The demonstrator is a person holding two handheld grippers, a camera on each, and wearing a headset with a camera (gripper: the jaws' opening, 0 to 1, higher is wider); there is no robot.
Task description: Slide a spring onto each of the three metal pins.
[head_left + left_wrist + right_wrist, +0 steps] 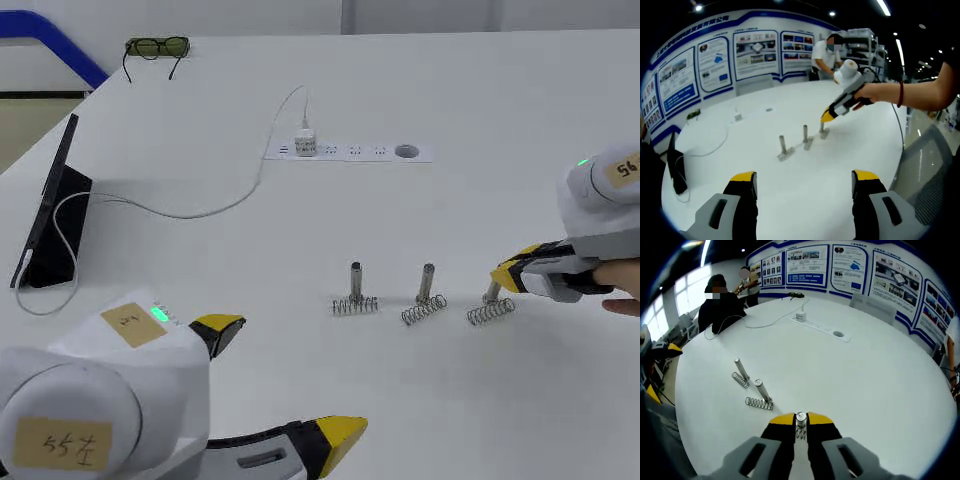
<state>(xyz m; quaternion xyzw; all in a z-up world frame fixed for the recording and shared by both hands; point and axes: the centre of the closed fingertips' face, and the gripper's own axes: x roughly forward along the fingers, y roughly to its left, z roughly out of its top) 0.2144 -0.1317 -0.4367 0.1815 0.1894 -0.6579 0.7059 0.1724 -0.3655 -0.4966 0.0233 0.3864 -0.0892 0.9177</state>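
Three pins [427, 280] stand in a row mid-worktop [480, 100], with a spring [424, 310] lying at each base; the right claw [801, 421] is narrow, pinched on the right pin [801, 416]; the left claw [805, 177] gapes wide near the near edge, holding nothing

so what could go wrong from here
The right hand-held gripper seems pinched on the rightmost upright silver metal pin; a sideways tug could topple it. Its coiled wire spring lies loose at the base and might roll away. The middle metal pin stands near enough to get bumped.
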